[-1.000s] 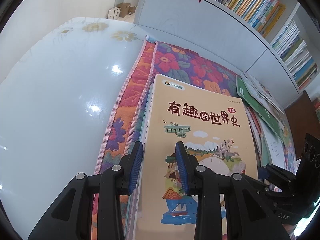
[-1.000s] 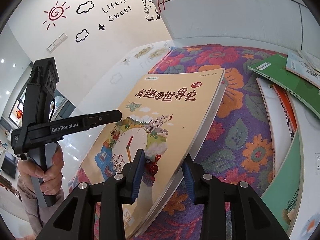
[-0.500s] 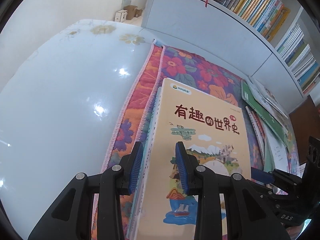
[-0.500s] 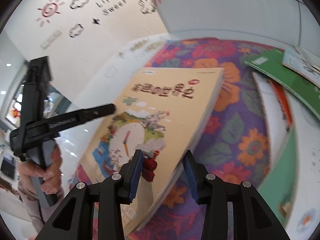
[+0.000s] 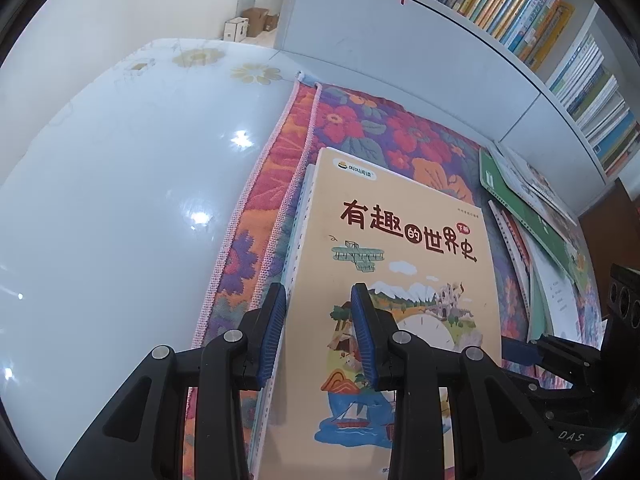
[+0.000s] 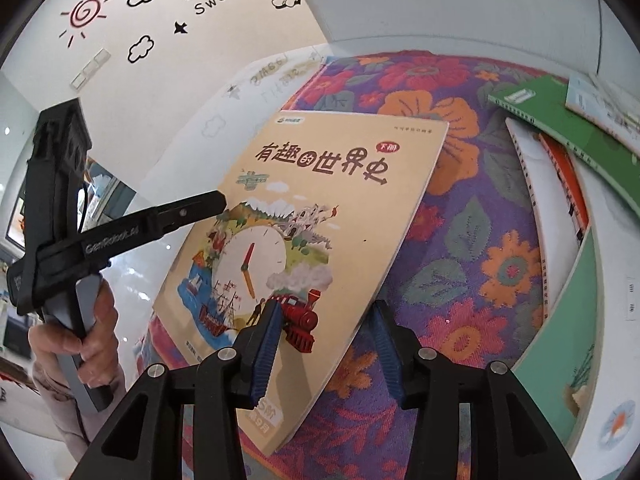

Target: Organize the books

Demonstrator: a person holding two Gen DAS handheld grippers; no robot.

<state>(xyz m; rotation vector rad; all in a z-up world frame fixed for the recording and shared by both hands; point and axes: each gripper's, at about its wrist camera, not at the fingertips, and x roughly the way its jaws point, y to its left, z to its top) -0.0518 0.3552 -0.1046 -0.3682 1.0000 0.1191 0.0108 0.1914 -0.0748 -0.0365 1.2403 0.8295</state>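
Observation:
A tan picture book point(image 5: 400, 248) with a clock and a train on its cover lies on top of thinner books on the floral cloth. My left gripper point(image 5: 319, 300) is shut on its spine edge, one pad on the cover and the other outside the spine. In the right wrist view the same book point(image 6: 320, 208) slants across the cloth, with the left gripper's finger point(image 6: 192, 210) on its far edge. My right gripper point(image 6: 328, 312) straddles the book's near corner. Its jaws are opening, and its right pad point(image 6: 386, 344) stands off the book's edge.
Several thin books, one of them green point(image 6: 560, 120), lie fanned out on the floral cloth point(image 6: 460, 240) to the right. A white bookcase point(image 5: 520, 12) full of upright books stands behind. A glossy white tabletop point(image 5: 120, 200) stretches left. A person's hand point(image 6: 92, 340) holds the left gripper's handle.
The right gripper's jaws have spread apart and let go of the book's near edge. The left gripper keeps its hold on the spine edge and has hardly moved.

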